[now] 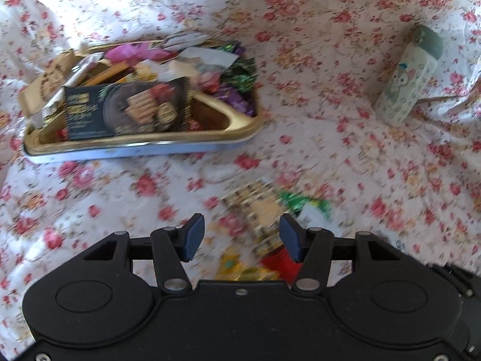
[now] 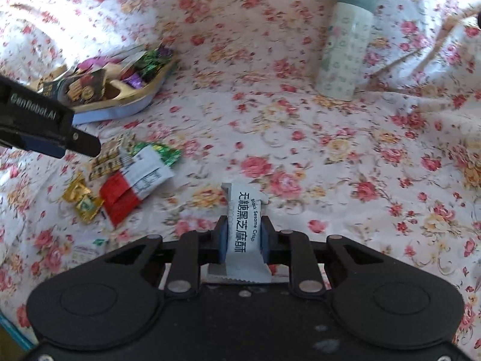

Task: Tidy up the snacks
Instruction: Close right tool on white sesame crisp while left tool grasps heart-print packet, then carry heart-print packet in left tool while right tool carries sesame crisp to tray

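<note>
On the flowered cloth: gold tray (image 1: 231, 134) already heaped with snacks; loose wrappers (image 2: 126, 177) still lying outside it; right tongs (image 2: 243, 237) clamped on a sesame crisp packet (image 2: 245, 225); left tongs (image 1: 239, 237) wide, empty.

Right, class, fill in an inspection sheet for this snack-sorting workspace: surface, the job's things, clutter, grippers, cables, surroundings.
Surface: floral cloth, wrinkled, covers everything in view.
Job's things: gold tray crowded with wrapped snacks, a dark biscuit packet on top; loose pile of snack packets on the cloth; black sesame crisp packet in the right gripper.
Clutter: patterned flask standing on the cloth, apart from the tray.
Grippers: left gripper open, above the loose pile, holding nothing; right gripper shut on the sesame crisp packet.
Cables: a thin cord lies beside the flask; what it is cannot be told.
Surroundings: nothing seen beyond the cloth.
</note>
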`<state>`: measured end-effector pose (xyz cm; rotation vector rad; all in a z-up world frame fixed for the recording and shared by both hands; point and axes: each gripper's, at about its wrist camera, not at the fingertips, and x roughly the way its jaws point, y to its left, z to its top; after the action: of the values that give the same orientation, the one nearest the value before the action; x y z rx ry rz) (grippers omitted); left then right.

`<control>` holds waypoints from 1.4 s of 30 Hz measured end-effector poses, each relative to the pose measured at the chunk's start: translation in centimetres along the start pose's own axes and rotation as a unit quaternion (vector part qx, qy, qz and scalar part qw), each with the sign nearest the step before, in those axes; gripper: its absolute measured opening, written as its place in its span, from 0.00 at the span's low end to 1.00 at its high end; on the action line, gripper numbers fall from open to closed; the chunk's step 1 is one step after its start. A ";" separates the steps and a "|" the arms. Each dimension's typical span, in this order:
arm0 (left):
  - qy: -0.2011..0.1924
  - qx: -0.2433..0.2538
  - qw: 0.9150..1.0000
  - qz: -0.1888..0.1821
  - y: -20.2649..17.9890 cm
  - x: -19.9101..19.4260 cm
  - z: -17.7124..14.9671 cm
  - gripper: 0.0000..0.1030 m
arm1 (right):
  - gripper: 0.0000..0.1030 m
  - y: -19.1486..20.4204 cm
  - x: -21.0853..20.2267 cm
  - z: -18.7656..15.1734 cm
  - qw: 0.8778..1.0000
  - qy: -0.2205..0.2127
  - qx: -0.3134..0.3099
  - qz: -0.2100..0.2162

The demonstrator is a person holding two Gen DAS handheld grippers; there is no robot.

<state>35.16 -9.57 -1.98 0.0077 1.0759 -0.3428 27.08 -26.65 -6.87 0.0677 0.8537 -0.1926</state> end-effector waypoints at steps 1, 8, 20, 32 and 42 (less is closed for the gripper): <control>0.000 0.000 1.000 -0.003 -0.2 0.2 0.2 0.60 | 0.21 -0.2 0.0 -0.2 1.000 -0.005 0.000 0.002; 0.011 0.012 1.000 0.003 -1.9 2.5 0.5 0.62 | 0.22 -0.5 -0.4 -1.3 0.999 -0.038 -0.010 0.005; 0.019 -0.013 1.000 -0.012 -0.9 4.2 0.5 0.73 | 0.41 -0.5 -0.2 -2.2 0.996 -0.080 -0.027 0.006; -0.014 0.041 0.999 0.012 -2.0 3.9 -0.6 0.48 | 0.42 -0.8 -0.2 -2.6 0.995 -0.088 -0.039 0.019; -0.032 0.028 0.999 0.016 -1.1 1.2 -1.0 0.40 | 0.42 -0.8 -0.2 -2.5 0.995 -0.084 -0.040 0.020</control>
<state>34.53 -10.73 -3.33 0.0643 1.0009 -0.3417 24.95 -27.10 -8.35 -0.0072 0.6910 -0.1242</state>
